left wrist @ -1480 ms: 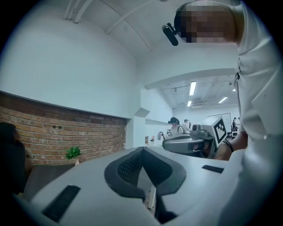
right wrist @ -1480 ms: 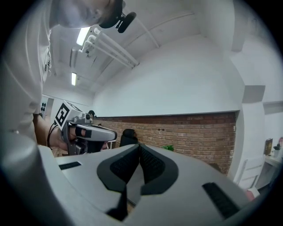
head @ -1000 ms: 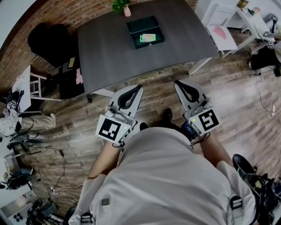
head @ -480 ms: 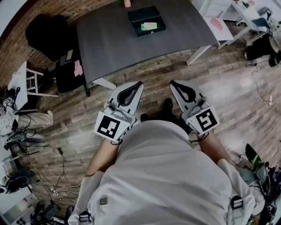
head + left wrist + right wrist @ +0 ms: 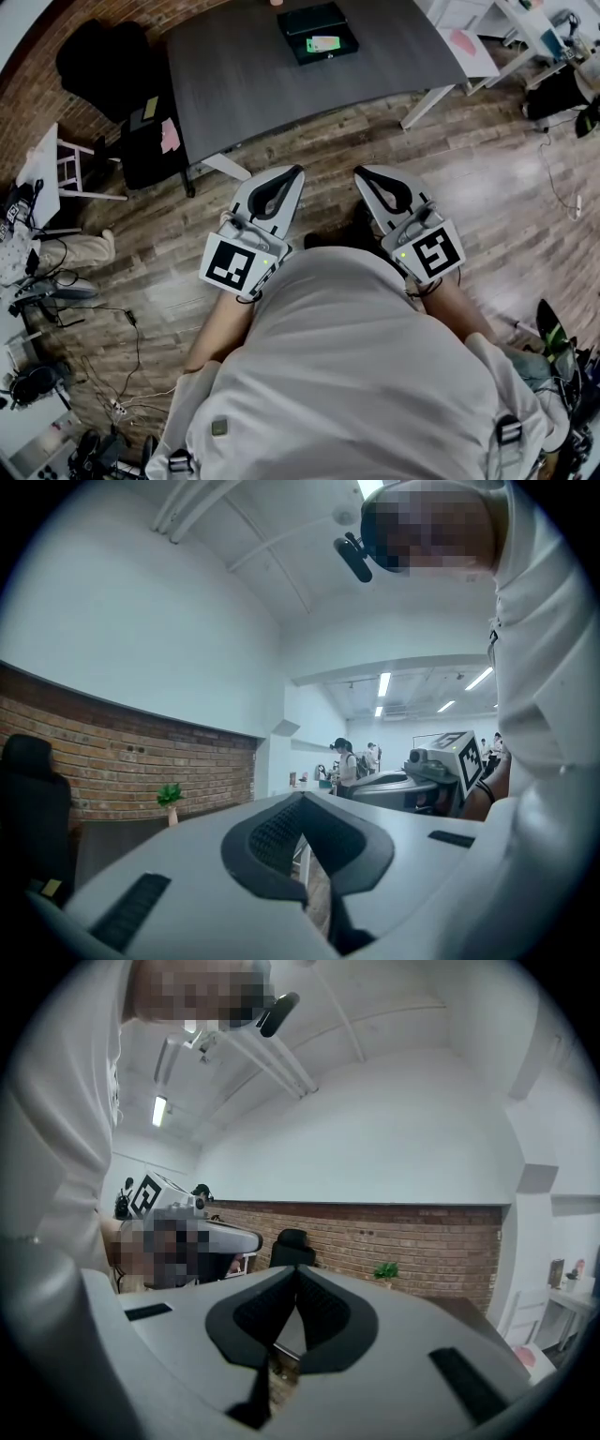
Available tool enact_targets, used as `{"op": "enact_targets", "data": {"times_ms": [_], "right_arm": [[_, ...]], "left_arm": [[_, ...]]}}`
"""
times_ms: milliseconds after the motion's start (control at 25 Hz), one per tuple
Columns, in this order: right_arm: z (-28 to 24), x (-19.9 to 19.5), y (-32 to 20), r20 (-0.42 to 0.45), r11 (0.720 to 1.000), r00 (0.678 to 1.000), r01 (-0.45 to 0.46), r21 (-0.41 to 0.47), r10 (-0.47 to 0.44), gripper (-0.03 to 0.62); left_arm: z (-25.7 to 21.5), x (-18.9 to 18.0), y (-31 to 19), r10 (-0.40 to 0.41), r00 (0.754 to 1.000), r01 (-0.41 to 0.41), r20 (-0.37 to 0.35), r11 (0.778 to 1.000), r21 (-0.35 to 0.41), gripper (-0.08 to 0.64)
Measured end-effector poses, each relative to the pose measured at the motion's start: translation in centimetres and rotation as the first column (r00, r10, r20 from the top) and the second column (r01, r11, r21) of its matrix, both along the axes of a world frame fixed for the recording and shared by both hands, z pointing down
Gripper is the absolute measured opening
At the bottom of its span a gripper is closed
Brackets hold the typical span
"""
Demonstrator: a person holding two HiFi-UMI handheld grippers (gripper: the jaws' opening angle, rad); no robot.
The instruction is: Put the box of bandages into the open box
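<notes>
The open dark box (image 5: 328, 21) stands on the grey table (image 5: 281, 84) at the top of the head view. A green and white box of bandages (image 5: 323, 43) lies inside it. Both grippers hang over the wooden floor, close to the person's body and well short of the table. My left gripper (image 5: 298, 171) is shut with nothing between its jaws, and the left gripper view shows its dark pads (image 5: 281, 832) meeting at the tip. My right gripper (image 5: 357, 172) is likewise shut and empty, pads (image 5: 323, 1312) together in the right gripper view.
A black chair (image 5: 94, 56) and a low black cabinet (image 5: 145, 150) stand left of the table. A white table (image 5: 469, 52) is at the upper right, a white stool (image 5: 66, 178) at the left. Cables (image 5: 122, 328) lie on the floor. A small plant (image 5: 385, 1270) stands by the brick wall.
The table and the open box have slid towards the top of the head view as the person backed away. Both grippers stayed shut and drew a little closer together.
</notes>
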State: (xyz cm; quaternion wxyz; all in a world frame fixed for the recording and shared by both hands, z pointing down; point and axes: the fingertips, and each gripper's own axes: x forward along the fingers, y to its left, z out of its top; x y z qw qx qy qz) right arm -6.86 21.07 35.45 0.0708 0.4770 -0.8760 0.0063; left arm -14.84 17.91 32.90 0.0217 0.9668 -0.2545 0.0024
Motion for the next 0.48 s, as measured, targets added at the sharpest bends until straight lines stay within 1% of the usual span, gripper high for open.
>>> {"op": "enact_targets", "data": {"times_ms": [240, 480], "right_arm": [[-0.31, -0.31, 0.71, -0.014, 1.0, 1.0, -0.015, 0.01, 0.015, 0.021], [-0.62, -0.24, 1.0, -0.029, 1.0, 0.999, -0.02, 0.023, 0.021, 0.021]], "left_arm": [[-0.06, -0.62, 0.59, 0.004, 1.0, -0.004, -0.003, 1.0, -0.001, 0.015], [-0.21, -0.4, 0.85, 0.013, 1.0, -0.013, -0.011, 1.0, 0.002, 0.015]]}}
